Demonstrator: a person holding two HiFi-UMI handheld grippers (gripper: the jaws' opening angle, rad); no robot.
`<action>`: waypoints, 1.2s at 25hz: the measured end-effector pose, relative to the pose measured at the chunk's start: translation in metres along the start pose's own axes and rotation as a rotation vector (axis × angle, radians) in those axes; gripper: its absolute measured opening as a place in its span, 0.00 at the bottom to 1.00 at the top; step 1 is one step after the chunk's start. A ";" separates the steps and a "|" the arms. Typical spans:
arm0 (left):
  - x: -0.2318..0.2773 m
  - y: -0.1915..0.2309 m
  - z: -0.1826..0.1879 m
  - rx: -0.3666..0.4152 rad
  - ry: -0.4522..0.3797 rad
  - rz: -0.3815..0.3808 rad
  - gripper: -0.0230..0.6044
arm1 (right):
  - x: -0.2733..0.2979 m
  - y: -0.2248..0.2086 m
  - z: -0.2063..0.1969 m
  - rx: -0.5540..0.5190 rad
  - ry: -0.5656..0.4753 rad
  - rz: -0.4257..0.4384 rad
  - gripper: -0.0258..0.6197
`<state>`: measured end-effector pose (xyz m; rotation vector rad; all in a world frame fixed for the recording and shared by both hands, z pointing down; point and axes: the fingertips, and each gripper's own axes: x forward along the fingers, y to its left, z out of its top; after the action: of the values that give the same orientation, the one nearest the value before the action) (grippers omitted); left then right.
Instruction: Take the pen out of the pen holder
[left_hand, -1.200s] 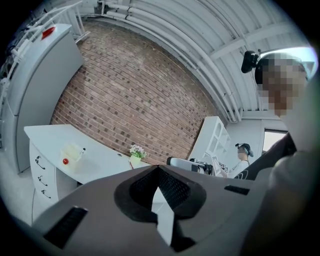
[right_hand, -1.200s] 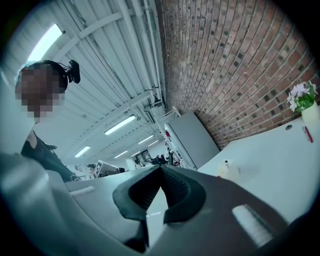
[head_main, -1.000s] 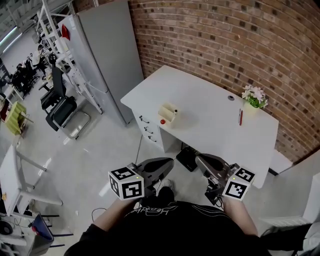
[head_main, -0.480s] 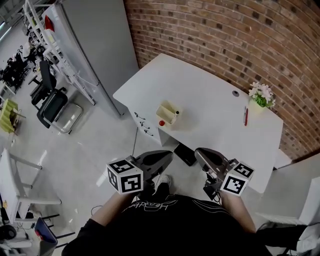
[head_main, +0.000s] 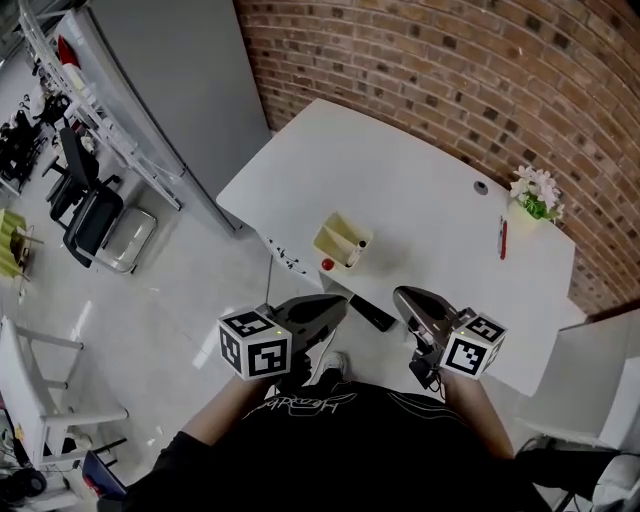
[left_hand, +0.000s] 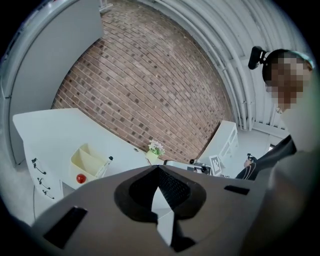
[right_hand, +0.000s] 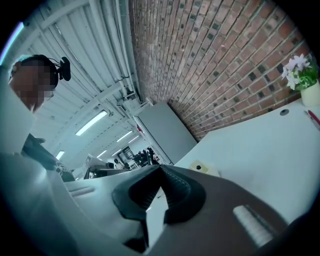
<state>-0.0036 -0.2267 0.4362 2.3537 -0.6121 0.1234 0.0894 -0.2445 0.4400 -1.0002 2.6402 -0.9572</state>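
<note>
A pale yellow pen holder (head_main: 338, 240) stands near the front edge of the white desk (head_main: 420, 210). In it a white pen with a black cap (head_main: 355, 252) leans to the right. A small red ball (head_main: 327, 264) sits at its front. My left gripper (head_main: 338, 304) and right gripper (head_main: 402, 296) hang side by side short of the desk edge, both shut and empty, neither touching the holder. The left gripper view shows the pen holder (left_hand: 87, 161) and pen (left_hand: 104, 166) left of and beyond the shut left gripper (left_hand: 159, 167). The right gripper (right_hand: 161, 167) has the pen holder (right_hand: 202, 167) just beyond it.
A flower pot (head_main: 536, 194), a red pen (head_main: 502, 238) and a small round grey disc (head_main: 481, 187) lie at the desk's far right by the brick wall. A grey cabinet (head_main: 170, 90) stands left of the desk, with an office chair (head_main: 95, 215) further left.
Both grippers and the head camera have come closer to the desk. The pen holder now sits lower in the head view, just beyond the gripper tips. Both jaws stayed shut.
</note>
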 end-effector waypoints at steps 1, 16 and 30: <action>0.002 0.005 0.001 0.003 0.009 0.005 0.04 | 0.004 -0.004 0.001 -0.001 -0.001 -0.008 0.05; 0.016 0.078 0.008 -0.075 0.076 0.007 0.04 | 0.067 -0.061 -0.015 -0.053 0.092 -0.108 0.19; 0.017 0.126 0.017 -0.129 0.087 0.025 0.04 | 0.107 -0.113 -0.035 -0.144 0.215 -0.234 0.29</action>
<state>-0.0476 -0.3264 0.5037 2.2046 -0.5895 0.1902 0.0560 -0.3595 0.5450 -1.3336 2.8488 -0.9822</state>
